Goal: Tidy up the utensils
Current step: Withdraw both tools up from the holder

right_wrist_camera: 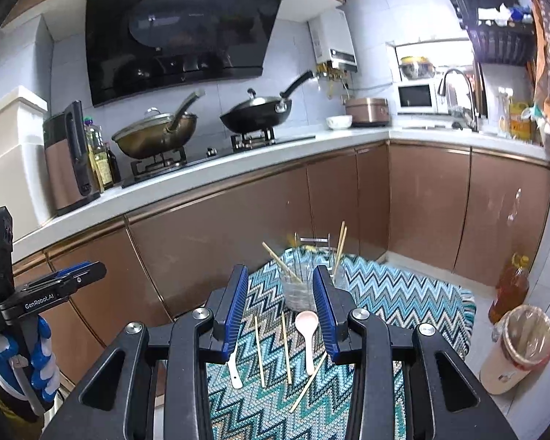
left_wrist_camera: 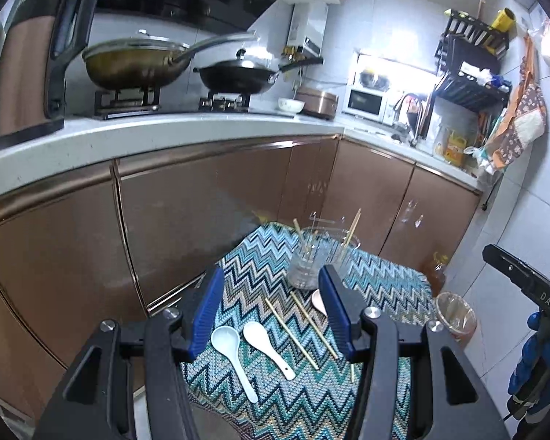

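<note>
A zigzag-patterned cloth (left_wrist_camera: 275,396) covers a low table. On it lie two white spoons (left_wrist_camera: 234,355) (left_wrist_camera: 266,346), a pink spoon (right_wrist_camera: 307,333) and several loose wooden chopsticks (left_wrist_camera: 293,335) (right_wrist_camera: 286,348). A clear glass holder (left_wrist_camera: 311,260) (right_wrist_camera: 300,286) at the far end holds several chopsticks upright. My left gripper (left_wrist_camera: 271,315) is open and empty, raised above the spoons. My right gripper (right_wrist_camera: 280,311) is open and empty, raised above the pink spoon and chopsticks. The other gripper shows at each view's edge.
Brown kitchen cabinets (left_wrist_camera: 201,220) and a white counter with stove, woks and a kettle (left_wrist_camera: 29,73) stand behind the table. A lined bin (right_wrist_camera: 520,348) and an oil bottle (right_wrist_camera: 511,286) stand on the floor to the right.
</note>
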A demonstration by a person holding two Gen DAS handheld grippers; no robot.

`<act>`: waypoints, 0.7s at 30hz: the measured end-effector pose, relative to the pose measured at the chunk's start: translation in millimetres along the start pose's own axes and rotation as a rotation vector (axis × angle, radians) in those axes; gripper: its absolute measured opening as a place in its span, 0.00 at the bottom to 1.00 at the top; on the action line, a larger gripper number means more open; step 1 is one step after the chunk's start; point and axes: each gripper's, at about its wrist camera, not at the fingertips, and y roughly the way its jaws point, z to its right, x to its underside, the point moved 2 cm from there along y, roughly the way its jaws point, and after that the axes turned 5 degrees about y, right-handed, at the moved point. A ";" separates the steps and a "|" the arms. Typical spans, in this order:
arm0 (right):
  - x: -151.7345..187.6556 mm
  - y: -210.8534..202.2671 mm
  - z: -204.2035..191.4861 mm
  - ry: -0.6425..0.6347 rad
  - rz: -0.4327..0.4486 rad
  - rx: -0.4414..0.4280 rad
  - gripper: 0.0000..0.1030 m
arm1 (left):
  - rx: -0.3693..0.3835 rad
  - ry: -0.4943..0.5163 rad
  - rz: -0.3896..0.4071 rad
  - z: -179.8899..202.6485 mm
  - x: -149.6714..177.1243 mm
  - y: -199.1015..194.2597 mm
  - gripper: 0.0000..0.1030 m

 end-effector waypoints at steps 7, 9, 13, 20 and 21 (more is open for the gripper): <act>10.8 36.9 16.1 0.013 -0.059 0.004 0.36 | -0.013 -0.013 -0.066 -7.3 7.2 38.5 0.50; 12.6 45.6 20.8 0.017 -0.070 0.007 0.36 | -0.009 -0.023 -0.092 -9.4 10.5 52.5 0.50; 18.5 66.3 35.5 0.039 -0.104 0.013 0.36 | 0.005 -0.033 -0.167 -9.4 21.5 85.8 0.50; 34.8 98.6 62.6 0.077 -0.179 0.035 0.36 | 0.047 -0.059 -0.296 -8.5 44.9 139.4 0.50; 37.8 104.4 66.4 0.083 -0.193 0.038 0.36 | 0.050 -0.062 -0.309 -9.3 47.1 145.4 0.50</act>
